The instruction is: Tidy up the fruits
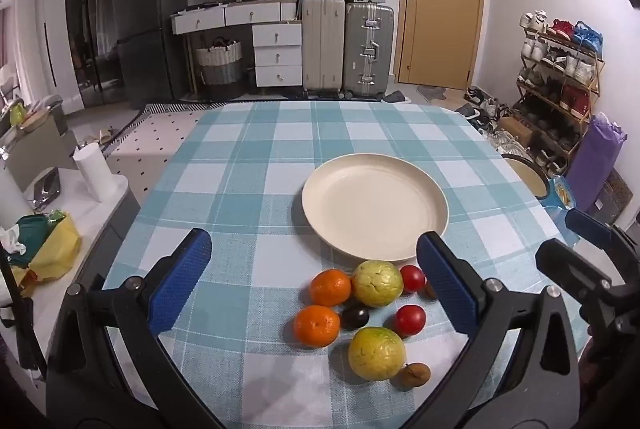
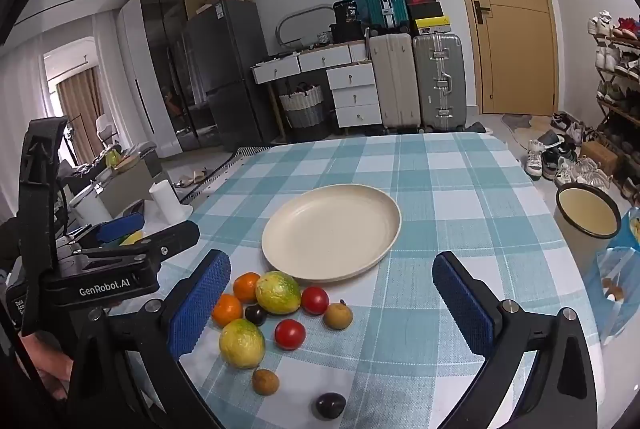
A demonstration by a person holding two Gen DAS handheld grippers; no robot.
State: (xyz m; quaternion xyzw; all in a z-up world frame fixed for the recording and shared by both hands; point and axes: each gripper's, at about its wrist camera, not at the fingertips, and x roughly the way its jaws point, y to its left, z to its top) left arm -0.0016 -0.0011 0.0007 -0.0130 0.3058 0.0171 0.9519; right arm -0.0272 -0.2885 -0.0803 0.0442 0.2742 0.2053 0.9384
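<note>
Just in front of the cream plate (image 2: 332, 231), on its near side, all the fruit lies loose on the checked tablecloth (image 2: 460, 189): two oranges (image 2: 227, 309), two yellow-green fruits (image 2: 277, 292), two red ones (image 2: 290, 334), two small brown ones (image 2: 338, 315) and two dark plums (image 2: 330, 405), the last plum farthest from the plate. The plate holds nothing, so by my reading the sorting has not begun and every piece is left to move. The left gripper (image 1: 314, 283) and the right gripper (image 2: 332, 303) both hover over the cluster with jaws spread wide, gripping nothing.
</note>
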